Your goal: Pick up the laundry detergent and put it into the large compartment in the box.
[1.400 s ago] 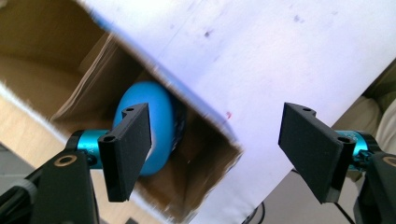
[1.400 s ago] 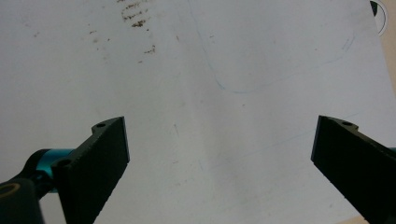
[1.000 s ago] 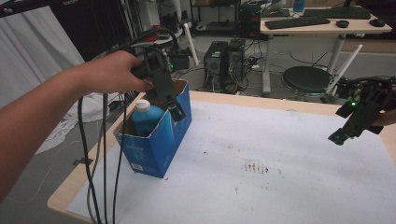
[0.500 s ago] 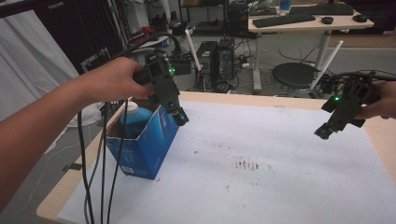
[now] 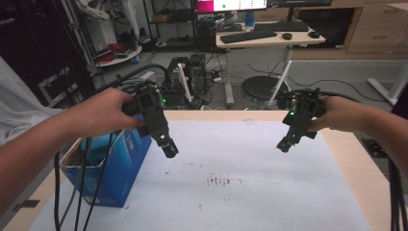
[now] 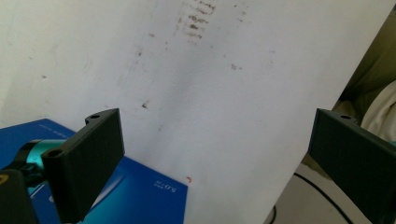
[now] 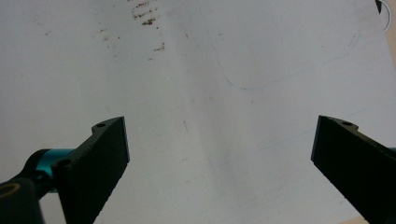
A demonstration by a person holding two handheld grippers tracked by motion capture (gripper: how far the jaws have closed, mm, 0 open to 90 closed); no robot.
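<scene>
While both hover over one white sheet (image 5: 250, 187), left gripper (image 5: 168, 147) wide, right gripper (image 5: 285, 144) wide, one blue box (image 5: 120, 166).

Two tools (image 5: 169, 150) (image 5: 284, 144), one blue box (image 5: 113, 168)

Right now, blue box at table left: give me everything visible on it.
The blue box looks like glossy printed cardboard, open at the top with a raw brown inner rim. It stands on the white sheet near the table's left edge, apparently leaning. A light-blue rounded item sits inside; what it is cannot be told. Cables hang in front of it. The left tongs, open, hover beside it, not touching. White print shows in the left gripper view, illegible.
</scene>
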